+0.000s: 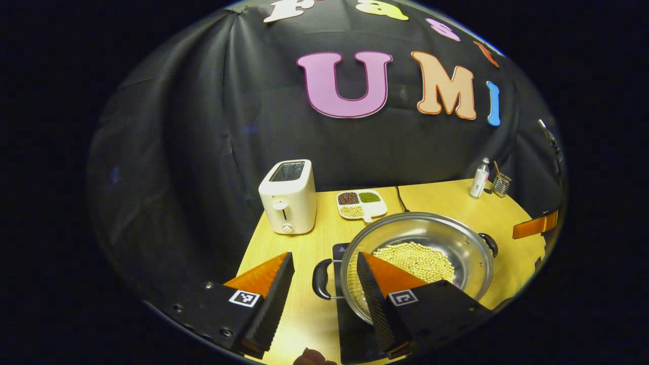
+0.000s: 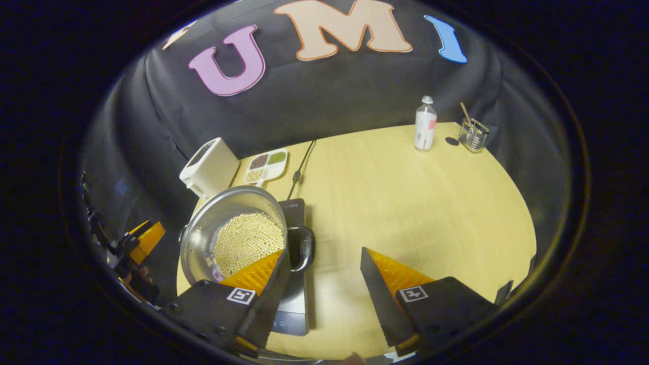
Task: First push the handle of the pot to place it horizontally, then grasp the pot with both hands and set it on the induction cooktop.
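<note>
Steel pot [image 1: 421, 253] holds pale beans [image 1: 418, 261], sits on cooktop [image 1: 355, 324]; both claws released, gripping nothing.

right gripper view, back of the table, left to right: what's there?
Toaster → divided dish of beans → power cord → bottle → small wire holder.

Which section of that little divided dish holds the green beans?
On the divided dish beside the toaster, it is the far section on the pot's side. The far section nearer the toaster holds dark beans, the near one pale beans.
</note>
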A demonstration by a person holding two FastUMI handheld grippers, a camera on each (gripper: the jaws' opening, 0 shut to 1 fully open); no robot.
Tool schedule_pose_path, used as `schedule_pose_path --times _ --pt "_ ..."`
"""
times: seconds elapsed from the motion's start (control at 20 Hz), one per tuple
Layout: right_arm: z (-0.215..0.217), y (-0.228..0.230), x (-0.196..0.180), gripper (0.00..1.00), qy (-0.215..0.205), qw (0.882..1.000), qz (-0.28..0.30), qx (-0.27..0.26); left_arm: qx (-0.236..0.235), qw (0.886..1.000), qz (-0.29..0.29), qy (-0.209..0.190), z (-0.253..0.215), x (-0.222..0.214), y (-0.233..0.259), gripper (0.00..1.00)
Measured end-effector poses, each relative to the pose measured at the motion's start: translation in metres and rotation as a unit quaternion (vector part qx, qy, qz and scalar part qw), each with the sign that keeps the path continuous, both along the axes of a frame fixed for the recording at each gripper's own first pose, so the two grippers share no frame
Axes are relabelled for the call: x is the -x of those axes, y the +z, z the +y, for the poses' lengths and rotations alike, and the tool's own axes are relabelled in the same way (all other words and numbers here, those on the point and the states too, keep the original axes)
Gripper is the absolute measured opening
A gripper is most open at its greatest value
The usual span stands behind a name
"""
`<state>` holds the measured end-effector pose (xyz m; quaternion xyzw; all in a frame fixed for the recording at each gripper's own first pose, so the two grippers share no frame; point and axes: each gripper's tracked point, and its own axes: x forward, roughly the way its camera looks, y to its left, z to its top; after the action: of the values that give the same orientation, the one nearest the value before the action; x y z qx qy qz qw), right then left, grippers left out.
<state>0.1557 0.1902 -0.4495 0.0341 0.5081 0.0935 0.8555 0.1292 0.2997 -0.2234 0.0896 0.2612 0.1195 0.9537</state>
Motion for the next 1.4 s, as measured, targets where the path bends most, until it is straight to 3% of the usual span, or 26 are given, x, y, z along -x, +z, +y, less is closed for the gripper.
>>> schedule_pose_path --times 0.25,0.55,0.65,0.85,0.9,0.95,1.1,1.2,1.25,1.4 --pt "-0.066 0.049 0.014 0.83 0.012 0.998 -0.062 -0.005 -0.005 1.0 -0.026 -0.007 -0.074 0.023 0.03 0.77" --pt "-0.163 0.108 0.05 0.87 0.015 0.99 -0.138 -0.011 0.047 0.996 -0.061 -0.036 -0.226 0.055 0.049 0.82" --pt "-0.181 0.115 0.059 0.83 0.005 0.989 -0.147 -0.025 0.051 0.996 -0.06 -0.047 -0.265 0.066 0.053 0.83" --pt "-0.218 0.148 0.072 0.83 -0.026 0.983 -0.173 -0.052 0.049 0.997 -0.038 -0.043 -0.303 0.095 0.064 0.83" --pt "-0.225 0.161 0.068 0.87 -0.035 0.98 -0.187 -0.06 0.038 0.997 -0.054 -0.048 -0.31 0.094 0.079 0.84" --pt "-0.231 0.171 0.065 0.83 -0.042 0.977 -0.197 -0.068 0.021 0.996 -0.071 -0.055 -0.32 0.092 0.097 0.84" --pt "-0.245 0.212 0.065 0.82 -0.056 0.968 -0.23 -0.084 -0.006 0.99 -0.115 -0.08 -0.351 0.09 0.136 0.84" --pt "-0.253 0.243 0.064 0.87 -0.054 0.961 -0.257 -0.085 -0.01 0.983 -0.153 -0.105 -0.378 0.09 0.165 0.83" --pt "-0.254 0.258 0.062 0.82 -0.055 0.957 -0.271 -0.087 -0.014 0.978 -0.171 -0.117 -0.386 0.091 0.177 0.84" --pt "-0.253 0.299 0.071 0.82 -0.056 0.945 -0.311 -0.084 -0.015 0.968 -0.22 -0.123 -0.394 0.101 0.213 0.83"
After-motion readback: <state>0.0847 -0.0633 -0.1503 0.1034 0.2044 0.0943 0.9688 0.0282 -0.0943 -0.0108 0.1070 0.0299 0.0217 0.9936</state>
